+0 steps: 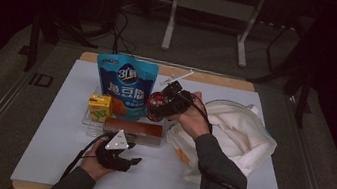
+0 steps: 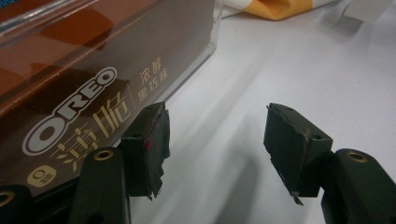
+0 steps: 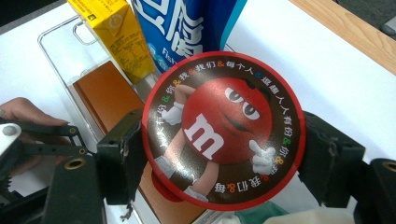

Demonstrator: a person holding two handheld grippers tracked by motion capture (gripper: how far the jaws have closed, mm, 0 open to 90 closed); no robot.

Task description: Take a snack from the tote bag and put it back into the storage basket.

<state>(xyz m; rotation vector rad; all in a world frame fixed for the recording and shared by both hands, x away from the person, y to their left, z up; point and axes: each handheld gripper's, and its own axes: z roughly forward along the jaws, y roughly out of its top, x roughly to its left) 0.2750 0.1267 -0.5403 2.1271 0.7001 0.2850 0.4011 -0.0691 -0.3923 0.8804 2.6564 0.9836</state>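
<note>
We see the table (image 1: 224,183) covered by a white sheet, with a cream cloth bag (image 1: 237,130) lying at its right side. Standing at the back is a blue pouch (image 1: 127,86) printed with large white Chinese characters and a round logo we cannot read clearly. In front of it a clear tray (image 3: 58,42) holds the goods. Along the tray's near side lies a long brown box (image 2: 93,70) marked "OREO" in white, with gold Chinese writing beside it. A yellow drink carton (image 3: 114,32) stands at the tray's left end; its small print is too fine for us to read.

Our right tool (image 3: 222,158) grips a round M&M's tin (image 3: 222,128) by its rim, above the tray just right of the pouch. Its lid shows the red candy figure with a white "m", ringed by Chinese characters and coloured ampersands.

Our left tool (image 2: 217,144) rests low on the table just before the Oreo box, jaws apart with nothing between them, one jaw close against the box.
</note>
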